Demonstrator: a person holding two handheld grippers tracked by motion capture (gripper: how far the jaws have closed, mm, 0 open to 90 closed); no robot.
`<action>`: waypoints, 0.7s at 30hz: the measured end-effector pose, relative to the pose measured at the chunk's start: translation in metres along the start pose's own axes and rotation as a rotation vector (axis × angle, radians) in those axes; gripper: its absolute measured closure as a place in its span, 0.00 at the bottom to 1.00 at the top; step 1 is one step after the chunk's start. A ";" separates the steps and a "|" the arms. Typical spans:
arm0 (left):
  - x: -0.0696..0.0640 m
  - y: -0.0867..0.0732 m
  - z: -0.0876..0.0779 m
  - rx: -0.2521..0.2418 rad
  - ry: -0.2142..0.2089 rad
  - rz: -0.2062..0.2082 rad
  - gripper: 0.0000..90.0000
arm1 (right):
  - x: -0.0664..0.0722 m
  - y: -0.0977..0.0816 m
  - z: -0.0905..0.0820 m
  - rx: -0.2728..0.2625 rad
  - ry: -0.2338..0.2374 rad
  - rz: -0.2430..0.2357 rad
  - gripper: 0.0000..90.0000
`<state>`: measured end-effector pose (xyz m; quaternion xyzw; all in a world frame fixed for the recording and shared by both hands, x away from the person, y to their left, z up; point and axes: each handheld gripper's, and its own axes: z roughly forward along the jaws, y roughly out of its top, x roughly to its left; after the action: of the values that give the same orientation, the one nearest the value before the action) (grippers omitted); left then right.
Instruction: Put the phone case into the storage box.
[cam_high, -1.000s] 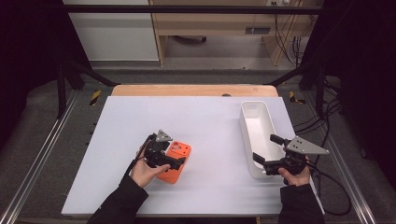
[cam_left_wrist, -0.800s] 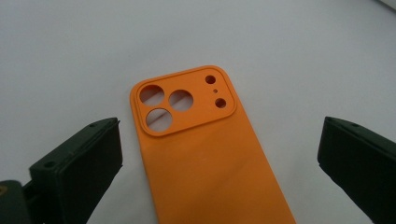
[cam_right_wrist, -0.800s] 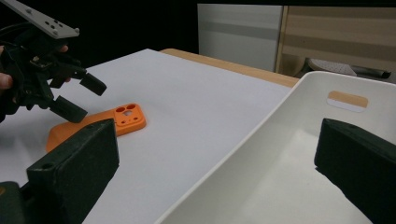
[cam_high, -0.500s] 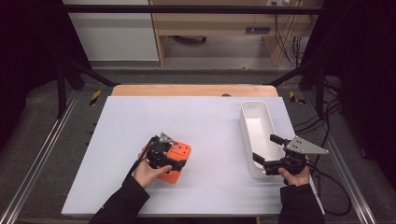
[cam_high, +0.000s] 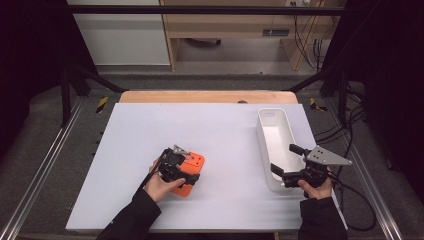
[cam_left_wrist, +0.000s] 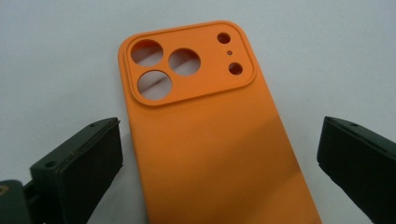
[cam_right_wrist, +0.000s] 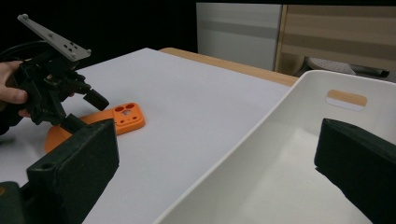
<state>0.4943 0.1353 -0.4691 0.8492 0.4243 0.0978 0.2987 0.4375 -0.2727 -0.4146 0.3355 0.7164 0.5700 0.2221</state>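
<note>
High view: my left tongs (cam_high: 184, 176) moved slightly toward 7 o'clock since a second ago; right tongs (cam_high: 285, 166) unchanged at white bin (cam_high: 264, 134) near end. Orange phone case (cam_high: 192, 165) flat on table (cam_high: 220, 130), left of centre.

Left gripper view: tongs wide, straddling case (cam_left_wrist: 210, 140), untouched; long axis 6–12, camera cutouts toward 12.

Right gripper view: tongs wide, empty, over bin (cam_right_wrist: 280, 172).

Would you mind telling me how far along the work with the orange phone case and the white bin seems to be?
Early, by the look of it. Done: nothing is in the white bin as far as the views show. In hand: the left gripper is open, with its jaws either side of the orange phone case, which lies flat on the table. The right gripper, open, hovers at the bin's near end. Left: probably gripping, lifting and binning the case.
</note>
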 end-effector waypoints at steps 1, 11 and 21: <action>0.000 0.000 0.001 0.001 0.005 0.004 0.00 | 0.000 0.000 0.000 0.000 0.001 -0.001 0.00; -0.002 -0.002 0.005 0.015 0.034 0.004 0.02 | 0.000 0.000 0.000 0.001 0.002 -0.002 0.00; -0.007 -0.003 0.005 0.015 0.076 0.016 0.06 | 0.000 0.000 0.000 0.001 0.003 -0.001 0.00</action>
<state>0.4900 0.1292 -0.4746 0.8506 0.4291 0.1292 0.2750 0.4376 -0.2722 -0.4148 0.3344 0.7173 0.5699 0.2213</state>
